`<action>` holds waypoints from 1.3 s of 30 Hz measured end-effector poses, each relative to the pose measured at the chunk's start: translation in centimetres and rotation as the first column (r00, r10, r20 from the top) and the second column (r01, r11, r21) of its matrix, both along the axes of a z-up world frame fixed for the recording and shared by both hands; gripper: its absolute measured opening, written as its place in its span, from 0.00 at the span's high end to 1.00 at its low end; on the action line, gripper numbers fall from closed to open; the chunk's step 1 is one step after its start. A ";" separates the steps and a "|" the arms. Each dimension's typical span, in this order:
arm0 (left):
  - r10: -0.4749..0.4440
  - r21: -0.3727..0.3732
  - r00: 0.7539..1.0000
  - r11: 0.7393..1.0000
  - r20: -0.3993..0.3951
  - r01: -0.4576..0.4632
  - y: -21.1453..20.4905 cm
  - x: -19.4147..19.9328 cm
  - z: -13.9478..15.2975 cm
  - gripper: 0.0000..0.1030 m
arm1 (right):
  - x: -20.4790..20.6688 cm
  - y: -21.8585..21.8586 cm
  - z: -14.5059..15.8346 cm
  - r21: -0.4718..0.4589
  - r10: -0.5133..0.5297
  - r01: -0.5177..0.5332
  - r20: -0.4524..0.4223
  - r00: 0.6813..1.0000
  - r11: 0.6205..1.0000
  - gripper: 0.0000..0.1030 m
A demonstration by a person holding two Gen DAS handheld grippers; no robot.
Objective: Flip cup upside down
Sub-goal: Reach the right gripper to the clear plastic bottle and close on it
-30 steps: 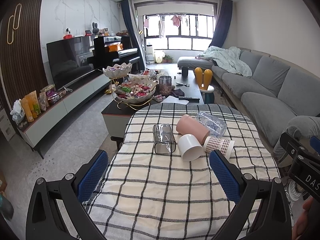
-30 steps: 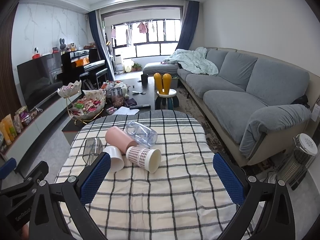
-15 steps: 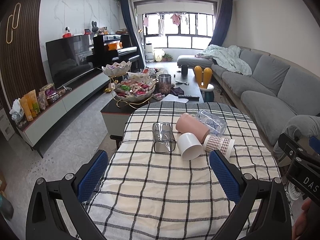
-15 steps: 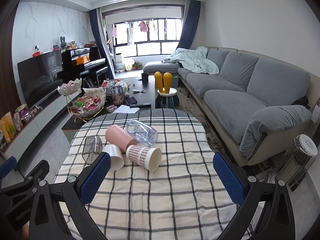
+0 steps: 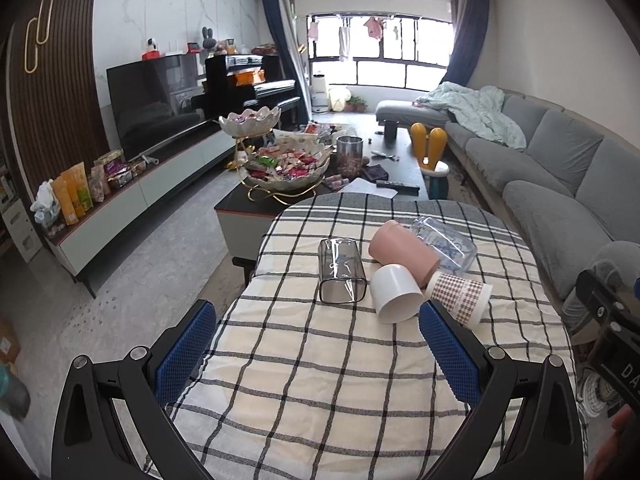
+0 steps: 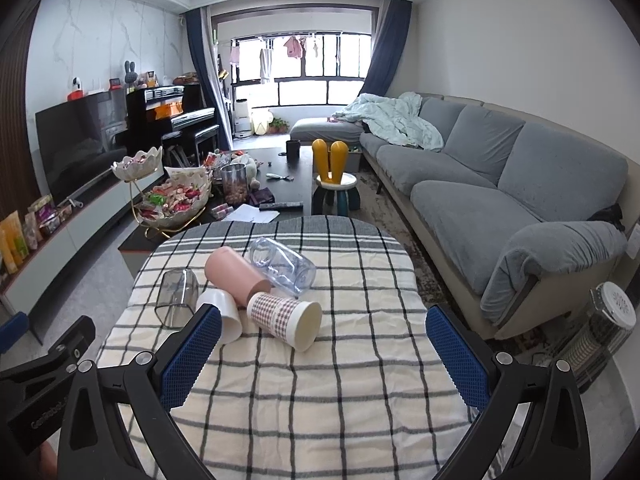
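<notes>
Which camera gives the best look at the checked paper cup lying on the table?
The right wrist view: the brown-and-white checked paper cup lies on its side there in full, open mouth toward the camera. In the left wrist view the same cup sits off to the right, and the left gripper's blue padded finger covers its lower edge.

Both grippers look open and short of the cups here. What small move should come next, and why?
Probably ease the right gripper forward toward the checked paper cup. It lies on its side nearest that gripper, mouth facing the camera, with bare tablecloth between. The left gripper is open and holds nothing too.
</notes>
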State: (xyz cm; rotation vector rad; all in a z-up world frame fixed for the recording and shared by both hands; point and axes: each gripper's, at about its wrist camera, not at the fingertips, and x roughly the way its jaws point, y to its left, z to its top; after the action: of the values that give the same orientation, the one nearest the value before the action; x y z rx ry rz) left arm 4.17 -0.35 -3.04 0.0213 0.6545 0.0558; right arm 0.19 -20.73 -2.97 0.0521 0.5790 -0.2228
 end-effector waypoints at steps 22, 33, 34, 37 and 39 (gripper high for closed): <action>0.193 0.063 0.978 0.980 -0.077 -0.189 -4.7 11.2 -0.5 0.00 | 19.5 -2.0 -1.8 0.017 0.284 -0.294 -0.321 0.904 0.956 0.01; 0.266 0.045 0.943 0.964 -0.201 -0.262 -6.1 16.7 -4.5 0.00 | 28.9 -0.6 -8.1 0.071 0.409 -0.473 -0.624 0.666 0.878 0.10; 0.269 0.044 0.940 0.963 -0.210 -0.266 -6.1 17.0 -4.7 0.00 | 29.4 -0.4 -8.6 0.072 0.411 -0.481 -0.639 0.650 0.874 0.10; 0.272 0.056 0.932 0.962 -0.240 -0.266 -6.5 18.4 -5.5 0.00 | 31.0 -0.1 -10.1 0.088 0.412 -0.494 -0.686 0.599 0.865 0.11; 0.275 0.061 0.930 0.961 -0.244 -0.268 -6.6 19.0 -5.7 0.00 | 31.9 -0.1 -11.1 0.115 0.420 -0.495 -0.710 0.566 0.861 0.11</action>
State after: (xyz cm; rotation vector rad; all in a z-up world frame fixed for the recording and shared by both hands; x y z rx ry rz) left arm 23.17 -6.94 -8.71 -0.0375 0.9070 0.3343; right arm 32.09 -20.86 -14.03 -0.3042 1.3532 0.2739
